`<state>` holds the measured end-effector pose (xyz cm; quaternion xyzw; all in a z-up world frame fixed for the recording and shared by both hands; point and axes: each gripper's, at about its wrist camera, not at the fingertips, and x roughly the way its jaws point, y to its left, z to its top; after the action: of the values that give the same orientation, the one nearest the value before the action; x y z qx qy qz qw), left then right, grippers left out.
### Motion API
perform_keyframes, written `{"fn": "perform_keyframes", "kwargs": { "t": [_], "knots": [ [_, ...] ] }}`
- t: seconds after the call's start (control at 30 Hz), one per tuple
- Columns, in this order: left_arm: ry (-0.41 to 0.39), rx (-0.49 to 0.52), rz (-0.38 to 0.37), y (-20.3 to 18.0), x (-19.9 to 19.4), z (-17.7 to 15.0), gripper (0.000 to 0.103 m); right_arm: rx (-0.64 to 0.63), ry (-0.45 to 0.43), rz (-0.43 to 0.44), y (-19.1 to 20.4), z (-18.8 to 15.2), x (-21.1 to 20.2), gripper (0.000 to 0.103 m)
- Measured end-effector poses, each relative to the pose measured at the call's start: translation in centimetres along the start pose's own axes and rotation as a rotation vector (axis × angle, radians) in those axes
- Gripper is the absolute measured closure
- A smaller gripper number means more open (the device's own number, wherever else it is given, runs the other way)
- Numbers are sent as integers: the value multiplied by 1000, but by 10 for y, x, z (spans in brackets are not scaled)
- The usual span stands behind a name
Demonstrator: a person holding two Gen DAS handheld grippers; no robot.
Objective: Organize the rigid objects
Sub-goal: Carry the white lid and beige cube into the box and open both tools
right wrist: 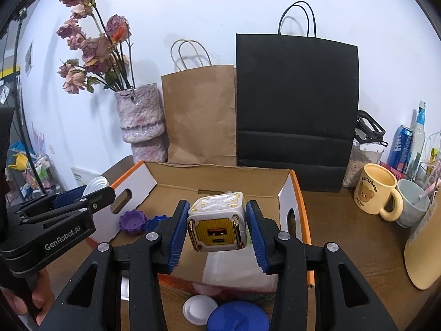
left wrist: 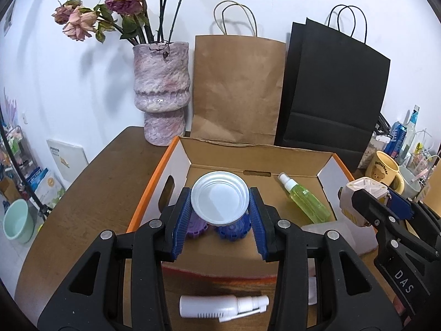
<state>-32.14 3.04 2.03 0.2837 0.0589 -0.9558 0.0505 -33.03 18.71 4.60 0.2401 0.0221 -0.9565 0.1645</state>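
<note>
Left wrist view: wooden surface (left wrist: 110, 165) carries an open cardboard box (left wrist: 176, 160) with orange outer edges, standing in front of a brown paper bag (left wrist: 237, 88), a black paper bag (left wrist: 330, 91) and a mottled pink vase (left wrist: 161, 88) of dried roses. Inside the box: green spray bottle (left wrist: 306, 198) lying on its side toward the right wall; purple ridged cap (left wrist: 197, 227) and blue ridged cap (left wrist: 233, 230) side by side near the front wall. Left gripper (left wrist: 220, 207) fingers closed on a white round lid (left wrist: 220, 197), held over the box above the two caps. White spray bottle (left wrist: 220, 307) lies on the surface in front of the box. Right wrist view: right gripper (right wrist: 216, 224) fingers clamped on a white-and-yellow cube charger (right wrist: 217, 226), ports facing the camera, held above the front right part of the box. Yellow bear mug (right wrist: 377, 193) and grey cup (right wrist: 413, 202) stand to the right of the box. White disc (right wrist: 198, 309) and blue disc (right wrist: 238, 317) lie on the surface below the fingers, touching.
</note>
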Motion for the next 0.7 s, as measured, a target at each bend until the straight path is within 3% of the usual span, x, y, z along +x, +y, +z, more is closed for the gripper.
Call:
{"fn": "perform_keyframes", "kwargs": {
  "t": [0.7],
  "knots": [
    [37,41,39,-4,50,11,66,-28,77,-23,-13,-2,51,56]
  ]
}}
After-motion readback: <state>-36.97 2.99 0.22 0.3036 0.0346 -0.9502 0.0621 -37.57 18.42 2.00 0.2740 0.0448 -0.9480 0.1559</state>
